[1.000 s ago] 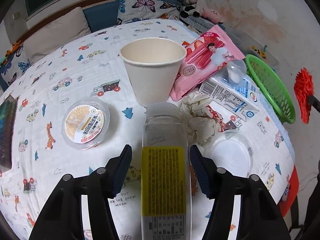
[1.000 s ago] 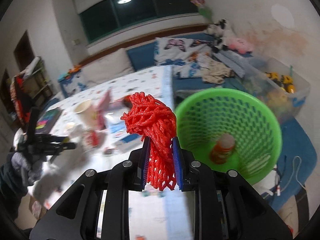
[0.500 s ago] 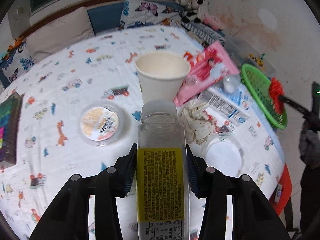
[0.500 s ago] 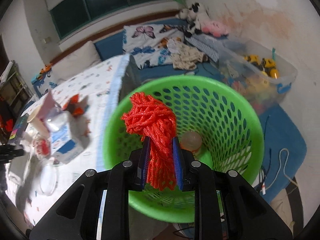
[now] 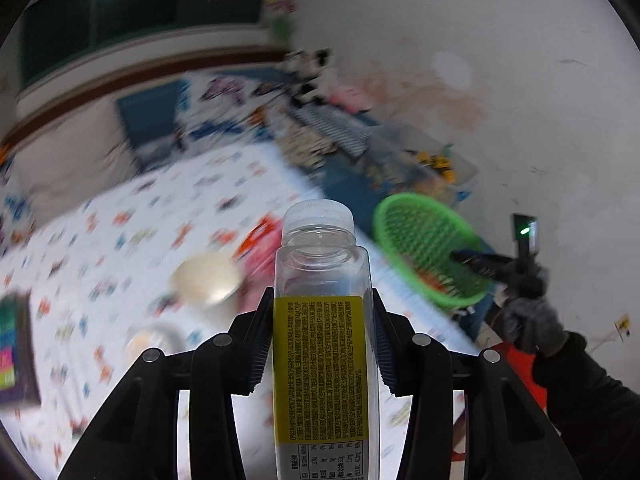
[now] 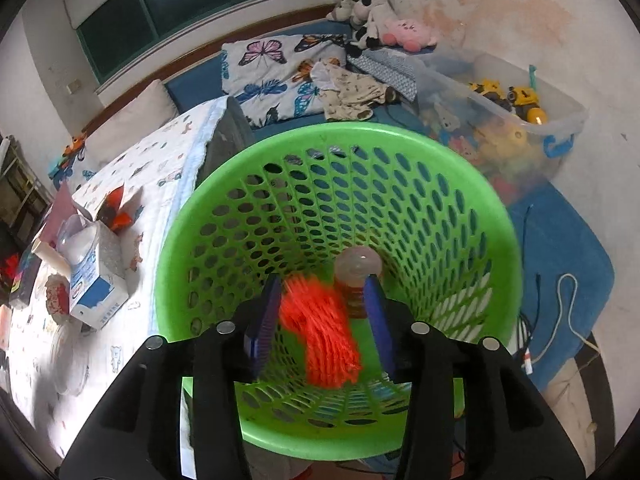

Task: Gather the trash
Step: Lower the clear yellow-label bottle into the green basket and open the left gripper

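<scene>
The left gripper [image 5: 322,344] holds a clear square plastic bottle with a yellow label and a white cap [image 5: 322,320], its blue ribbed pads pressing on both sides of the label, and the bottle stands upright between them, raised above the table with the white cartoon-print cloth [image 5: 132,240]. The view from this gripper is blurred; on the cloth a cream paper cup [image 5: 206,282] can be made out to the left of the bottle. To the right, beyond the table edge, is the green perforated plastic basket [image 6: 400,216], and a gloved hand [image 5: 528,316] holds the right gripper [image 6: 324,320] over it. The jaws of the right gripper are opening, and the bunch of red-orange plastic netting [image 6: 324,340] is between them, loose from the pads, inside the basket. Behind the netting, on the basket bottom, stands a small bottle with a pale cap and brown contents [image 6: 356,280]. On the table, left of the basket, is a blue and white milk carton [image 6: 96,280]
</scene>
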A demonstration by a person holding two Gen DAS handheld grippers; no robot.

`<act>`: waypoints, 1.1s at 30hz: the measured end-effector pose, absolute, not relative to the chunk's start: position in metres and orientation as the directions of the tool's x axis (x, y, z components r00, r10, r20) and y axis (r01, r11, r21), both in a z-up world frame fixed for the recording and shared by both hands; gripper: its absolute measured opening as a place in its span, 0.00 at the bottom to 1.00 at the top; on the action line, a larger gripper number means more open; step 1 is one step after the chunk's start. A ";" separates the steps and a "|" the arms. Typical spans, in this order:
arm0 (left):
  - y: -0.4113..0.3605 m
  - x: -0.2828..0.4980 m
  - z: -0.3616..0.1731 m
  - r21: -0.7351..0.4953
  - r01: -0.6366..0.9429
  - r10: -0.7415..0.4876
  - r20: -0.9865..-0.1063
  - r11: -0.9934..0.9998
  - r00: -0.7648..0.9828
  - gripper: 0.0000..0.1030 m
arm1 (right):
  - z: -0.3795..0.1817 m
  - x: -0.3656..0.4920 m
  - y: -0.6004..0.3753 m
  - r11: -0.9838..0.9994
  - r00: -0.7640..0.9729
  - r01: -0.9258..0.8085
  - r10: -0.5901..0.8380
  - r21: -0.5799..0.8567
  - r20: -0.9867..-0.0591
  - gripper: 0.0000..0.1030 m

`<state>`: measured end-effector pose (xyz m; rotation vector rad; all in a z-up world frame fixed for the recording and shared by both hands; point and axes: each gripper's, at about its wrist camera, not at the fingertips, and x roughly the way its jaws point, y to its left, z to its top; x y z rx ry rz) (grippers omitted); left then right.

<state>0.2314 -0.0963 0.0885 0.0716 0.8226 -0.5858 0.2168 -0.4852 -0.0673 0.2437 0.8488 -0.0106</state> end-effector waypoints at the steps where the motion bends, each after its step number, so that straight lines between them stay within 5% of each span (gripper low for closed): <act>1: -0.116 0.235 0.094 -0.160 0.551 -0.489 -0.697 0.819 0.524 0.42 | -0.066 0.216 -0.486 0.972 0.664 0.108 0.087 0.210 -0.742 0.44; 18: -0.363 0.306 0.056 -0.135 0.734 -0.590 -0.698 0.665 0.406 0.42 | -0.041 0.143 -0.529 0.948 0.765 0.177 0.036 0.265 -0.642 0.53; 33: -0.437 0.340 -0.033 -0.156 0.685 -0.497 -0.800 0.712 0.335 0.43 | -0.072 0.126 -0.534 0.929 0.765 0.183 0.072 0.323 -0.640 0.53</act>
